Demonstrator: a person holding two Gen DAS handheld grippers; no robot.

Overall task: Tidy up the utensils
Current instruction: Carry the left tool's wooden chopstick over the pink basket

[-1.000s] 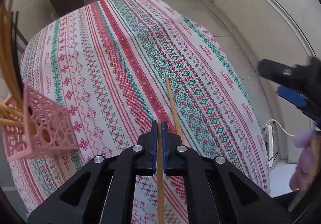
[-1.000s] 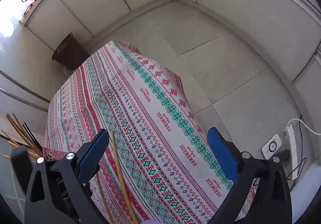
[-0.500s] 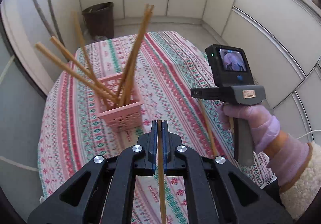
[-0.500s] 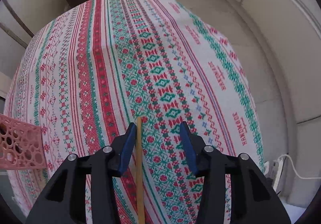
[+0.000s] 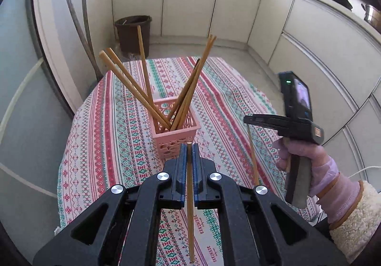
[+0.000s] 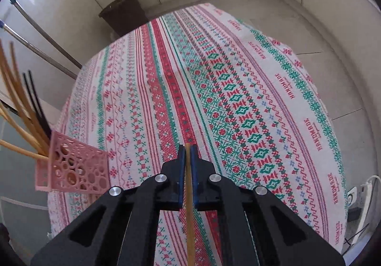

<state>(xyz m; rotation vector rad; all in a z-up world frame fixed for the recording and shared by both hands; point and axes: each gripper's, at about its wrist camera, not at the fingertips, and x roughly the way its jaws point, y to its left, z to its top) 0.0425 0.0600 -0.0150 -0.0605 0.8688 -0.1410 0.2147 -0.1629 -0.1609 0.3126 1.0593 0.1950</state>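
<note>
L gripper point(image 5: 188, 154) pinches a chopstick point(image 5: 190, 206), pads tight on it, tip poking just past the fingertips, aimed at the pink basket point(image 5: 175, 133) just ahead on the tablecloth point(image 5: 100, 127). Basket holds a fan of chopsticks point(image 5: 133, 85) leaning out both ways. R gripper point(image 6: 187, 156) has just closed on a 2nd stick point(image 6: 189, 213), pads pressed on it; basket sits well off to its left. In L view, gloved hand point(image 5: 307, 158) grips R tool at right. Bin point(image 5: 133, 32) by far cabinets.
</note>
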